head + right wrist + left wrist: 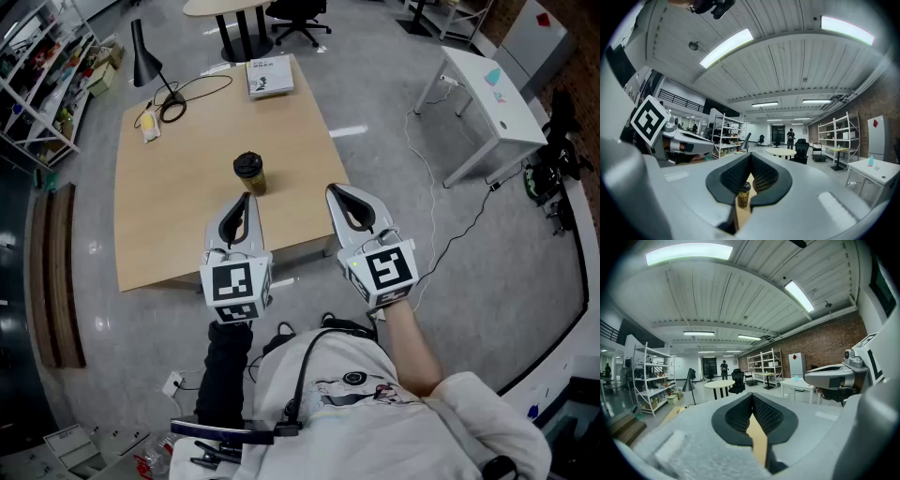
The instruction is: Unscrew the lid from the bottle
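The bottle (249, 174), its dark lid (247, 164) on, stands upright on the wooden worktop (169, 206) near the middle of the frame. The left gripper (247, 199) hovers just below it. The right gripper (332, 191) is further right, by the worktop's edge. Both have their fingers (768, 417) pressed together on nothing. A black lamp (142, 54) and a book (269, 76) sit at the worktop's upper end.

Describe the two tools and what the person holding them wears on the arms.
Both the left tool and the right tool are light grey, with curved jaws lined with black textured pads. Each carries a white cube printed with black square markers. The left arm has a black sleeve; the right has a white sleeve that leaves the forearm bare.
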